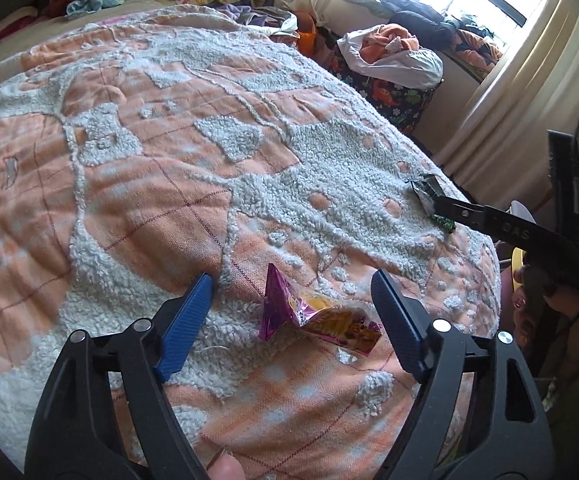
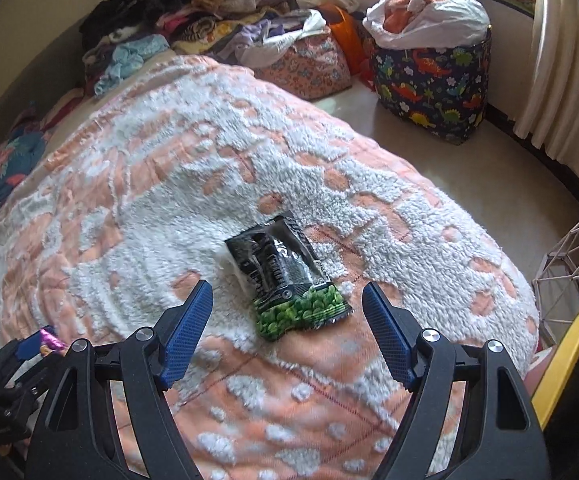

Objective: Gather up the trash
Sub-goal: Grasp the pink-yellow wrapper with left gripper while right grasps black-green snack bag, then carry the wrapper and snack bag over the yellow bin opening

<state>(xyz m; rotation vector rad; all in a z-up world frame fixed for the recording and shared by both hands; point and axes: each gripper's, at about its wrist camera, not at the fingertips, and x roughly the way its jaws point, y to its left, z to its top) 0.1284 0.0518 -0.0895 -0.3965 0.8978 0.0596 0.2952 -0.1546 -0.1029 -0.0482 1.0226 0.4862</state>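
Observation:
A crumpled pink and yellow wrapper (image 1: 313,314) lies on the orange and white bedspread (image 1: 177,128), between the blue pads of my open left gripper (image 1: 291,292). A black snack bag with green peas printed on it (image 2: 287,276) lies flat on the bedspread (image 2: 141,184), just ahead of and between the pads of my open right gripper (image 2: 287,306). In the left wrist view the right gripper (image 1: 445,210) reaches in from the right, over the black bag (image 1: 427,196). In the right wrist view the left gripper (image 2: 29,354) shows at the lower left with the pink wrapper (image 2: 51,340) by it.
A dinosaur-print basket (image 2: 433,84) stuffed with a white bag of clothes stands on the floor beyond the bed. Piles of clothes (image 2: 193,12) lie at the head of the bed. A white wire basket (image 2: 569,256) and a yellow edge (image 2: 569,344) are at the right.

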